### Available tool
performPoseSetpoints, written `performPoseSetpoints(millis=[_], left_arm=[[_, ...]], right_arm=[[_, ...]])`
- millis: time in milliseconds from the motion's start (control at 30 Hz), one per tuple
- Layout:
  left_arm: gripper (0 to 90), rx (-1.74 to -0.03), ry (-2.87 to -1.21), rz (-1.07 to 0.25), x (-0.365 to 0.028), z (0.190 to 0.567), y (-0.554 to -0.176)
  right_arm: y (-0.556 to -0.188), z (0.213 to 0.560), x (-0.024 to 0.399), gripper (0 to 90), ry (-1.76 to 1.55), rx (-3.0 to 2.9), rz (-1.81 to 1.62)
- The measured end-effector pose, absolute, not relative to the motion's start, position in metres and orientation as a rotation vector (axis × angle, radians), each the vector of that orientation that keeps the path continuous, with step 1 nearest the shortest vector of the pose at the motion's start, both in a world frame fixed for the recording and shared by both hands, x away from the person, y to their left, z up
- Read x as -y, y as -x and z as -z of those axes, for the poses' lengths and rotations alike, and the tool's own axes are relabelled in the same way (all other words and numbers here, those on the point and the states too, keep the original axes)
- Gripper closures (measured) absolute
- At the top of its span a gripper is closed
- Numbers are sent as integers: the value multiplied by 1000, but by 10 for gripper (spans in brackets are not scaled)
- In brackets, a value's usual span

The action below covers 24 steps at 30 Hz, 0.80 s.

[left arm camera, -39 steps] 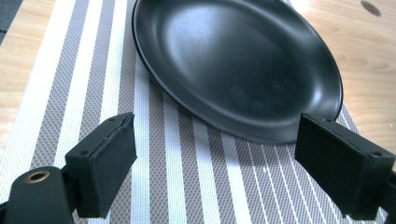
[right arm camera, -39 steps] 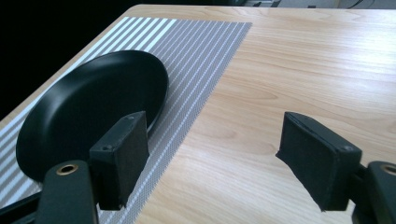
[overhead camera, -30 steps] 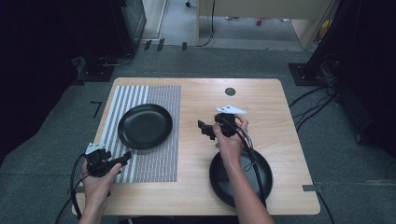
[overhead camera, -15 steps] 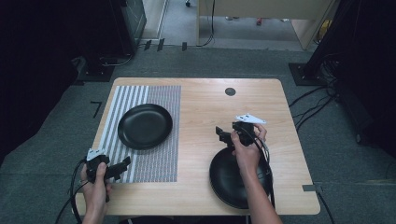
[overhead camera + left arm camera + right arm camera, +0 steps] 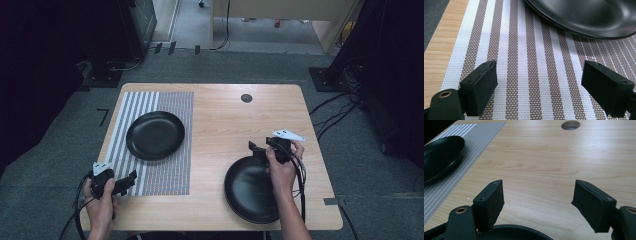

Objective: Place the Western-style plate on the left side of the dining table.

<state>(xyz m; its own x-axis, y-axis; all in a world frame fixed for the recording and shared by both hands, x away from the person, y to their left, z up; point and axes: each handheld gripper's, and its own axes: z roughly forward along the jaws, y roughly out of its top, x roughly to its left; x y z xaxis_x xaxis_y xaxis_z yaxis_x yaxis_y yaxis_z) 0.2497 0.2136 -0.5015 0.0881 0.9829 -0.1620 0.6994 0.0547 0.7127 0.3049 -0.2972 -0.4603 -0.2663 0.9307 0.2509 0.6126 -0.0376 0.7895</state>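
Two black plates lie on the wooden table point(image 5: 225, 115). One plate point(image 5: 155, 135) rests on the striped mat point(image 5: 150, 170) at the left; its near rim point(image 5: 584, 17) shows at the top of the left gripper view. The other plate point(image 5: 250, 190) lies near the front right, its rim point(image 5: 514, 233) just under my right gripper's jaws. My left gripper point(image 5: 131, 176) hovers open over the mat's front part point(image 5: 534, 75), nothing between its jaws. My right gripper point(image 5: 254, 148) is open above the far edge of the right plate, also with nothing between its jaws.
A round cable hole point(image 5: 246, 98) sits in the table near its far edge, seen too as the hole point(image 5: 571, 125) in the right gripper view. Bare wood lies between the two plates. Cables trail on the grey floor point(image 5: 350, 100) to the right.
My right hand has drawn back to the right and toward the front, from the table's middle to the far rim of the right plate. My left hand has stayed near the mat's front corner.
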Motion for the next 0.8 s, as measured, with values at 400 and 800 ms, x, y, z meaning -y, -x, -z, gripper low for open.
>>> performPoseSetpoints(millis=[400,800], left_arm=[[110,-1664,-1721,-582,-216,505,-245],[72,-1675,-1731,-604,-223,509,-240]], right_arm=[[-287,465,335,243,-1665,-1854,-1183],[-272,474,364,239,-1711,-1814,-1141]])
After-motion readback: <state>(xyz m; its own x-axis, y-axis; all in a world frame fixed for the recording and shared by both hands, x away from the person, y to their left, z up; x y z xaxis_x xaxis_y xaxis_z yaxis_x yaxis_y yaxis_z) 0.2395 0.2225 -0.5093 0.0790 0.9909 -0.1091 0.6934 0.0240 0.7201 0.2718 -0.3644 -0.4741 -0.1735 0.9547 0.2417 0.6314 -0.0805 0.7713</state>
